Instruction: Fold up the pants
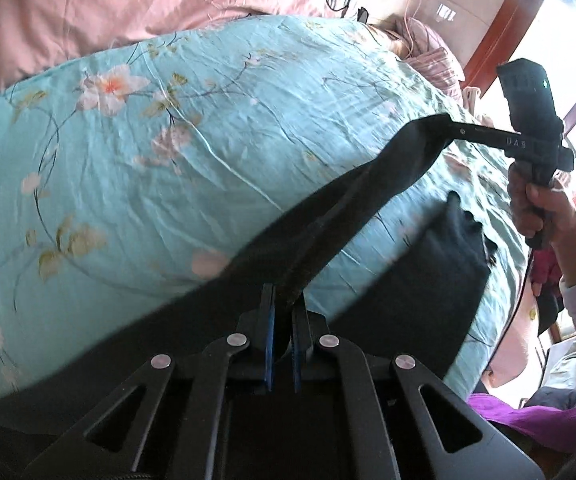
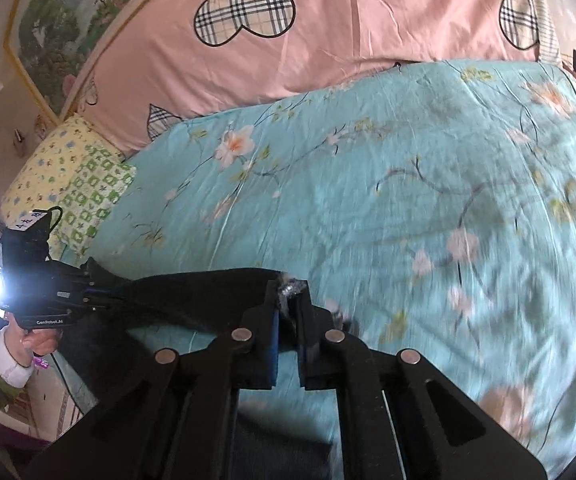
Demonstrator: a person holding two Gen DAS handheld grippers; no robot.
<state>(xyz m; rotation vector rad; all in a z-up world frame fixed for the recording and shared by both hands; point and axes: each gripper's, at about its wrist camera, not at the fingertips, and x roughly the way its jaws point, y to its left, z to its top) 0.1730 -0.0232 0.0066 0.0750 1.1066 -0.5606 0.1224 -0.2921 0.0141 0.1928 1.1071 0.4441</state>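
**Above the bed, pants stretched between both grippers**

Over the teal floral bedspread [image 2: 368, 184] you hold the black pants [image 1: 340, 216] by one edge, pulled into a taut band between your two tools. Your left gripper [image 1: 283, 320] is pinched down on the near end, its blue-lined fingers nearly together with cloth between them. Your right gripper [image 2: 288, 316] is likewise clamped on the other end, a thin fold of dark fabric caught at its tips. The rest of the garment hangs and drapes onto the bedspread below, toward the near right in the left wrist view. Keeping the edge tight probably lets the cloth fall straight, so you can lay it flat or fold it over cleanly. Far off lies a pink quilt with plaid hearts [image 2: 328, 28].
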